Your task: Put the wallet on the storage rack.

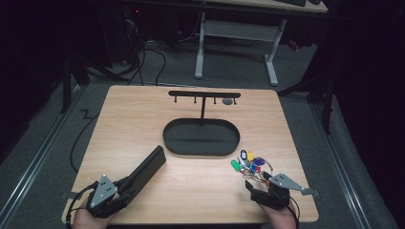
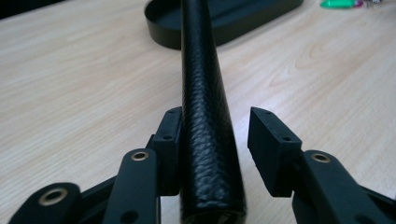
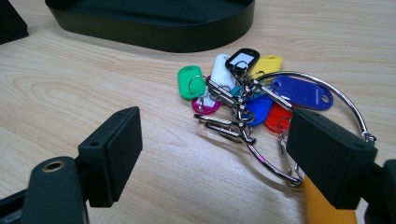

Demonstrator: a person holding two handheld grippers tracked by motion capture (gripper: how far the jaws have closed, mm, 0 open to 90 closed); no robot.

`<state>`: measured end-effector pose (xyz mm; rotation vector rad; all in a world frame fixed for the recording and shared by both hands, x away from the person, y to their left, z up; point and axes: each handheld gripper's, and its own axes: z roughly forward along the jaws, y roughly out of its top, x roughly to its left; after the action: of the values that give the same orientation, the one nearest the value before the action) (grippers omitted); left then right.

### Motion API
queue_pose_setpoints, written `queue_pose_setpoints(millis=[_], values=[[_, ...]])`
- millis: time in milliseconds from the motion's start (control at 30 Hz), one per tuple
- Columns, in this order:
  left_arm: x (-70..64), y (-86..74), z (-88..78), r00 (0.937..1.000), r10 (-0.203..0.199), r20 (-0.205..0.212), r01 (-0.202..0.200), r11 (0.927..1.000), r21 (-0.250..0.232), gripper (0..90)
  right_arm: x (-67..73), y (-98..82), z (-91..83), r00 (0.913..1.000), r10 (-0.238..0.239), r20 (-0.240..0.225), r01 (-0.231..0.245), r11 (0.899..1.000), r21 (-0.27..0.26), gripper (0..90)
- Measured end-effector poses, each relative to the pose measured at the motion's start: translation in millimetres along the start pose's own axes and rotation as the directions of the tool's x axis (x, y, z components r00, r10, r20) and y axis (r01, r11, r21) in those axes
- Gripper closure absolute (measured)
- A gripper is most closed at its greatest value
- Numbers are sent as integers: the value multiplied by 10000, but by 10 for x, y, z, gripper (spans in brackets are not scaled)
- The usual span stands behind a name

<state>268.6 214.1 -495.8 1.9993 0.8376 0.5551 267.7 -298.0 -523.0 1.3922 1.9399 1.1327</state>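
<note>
Long black case (image 2: 205, 107) lies on table (image 1: 191, 186), near end between left gripper (image 1: 128, 185) jaws: one jaw touches, other apart, so not squeezed. Looks stiff, bumpy skin, not slippery; best pinch flat sides near end. Right gripper (image 3: 219, 154) wide open, holds nothing, just before key tags (image 3: 252, 93) on floppy, jingly wire ring; best grab ring.
</note>
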Motion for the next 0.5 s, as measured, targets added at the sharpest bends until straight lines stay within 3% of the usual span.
queue_pose_setpoints(millis=[33,100,133,167,200,300,400,500], values=[[3,17,7,9999,155,-13,-155,9994,313,579,3,2,2,10000,9,6,-9,10000,-3,186],[2,27,12,9997,243,-42,-240,9985,489,583,8,4,3,10000,10,-2,-10,10000,5,186],[-2,58,30,9994,354,-56,-347,9950,935,593,14,7,0,10000,27,-26,-27,10000,-13,186],[-2,58,30,9994,354,-56,-347,9950,935,593,14,7,0,10000,27,-26,-27,10000,-13,186],[-6,101,52,9992,394,-19,-388,9908,1298,594,7,8,-7,10000,-11,-59,10,10000,-76,186],[-20,164,76,9984,567,5,-561,9866,1534,593,0,11,-17,10000,27,-84,-28,9999,-137,186],[-48,241,98,9926,1207,-99,-1159,9705,2115,598,-13,9,-27,9998,104,-146,-106,9998,-169,186],[-44,292,99,9882,1533,-58,-1469,9562,2533,596,-23,8,-30,9995,165,-261,-171,9996,-216,186]])
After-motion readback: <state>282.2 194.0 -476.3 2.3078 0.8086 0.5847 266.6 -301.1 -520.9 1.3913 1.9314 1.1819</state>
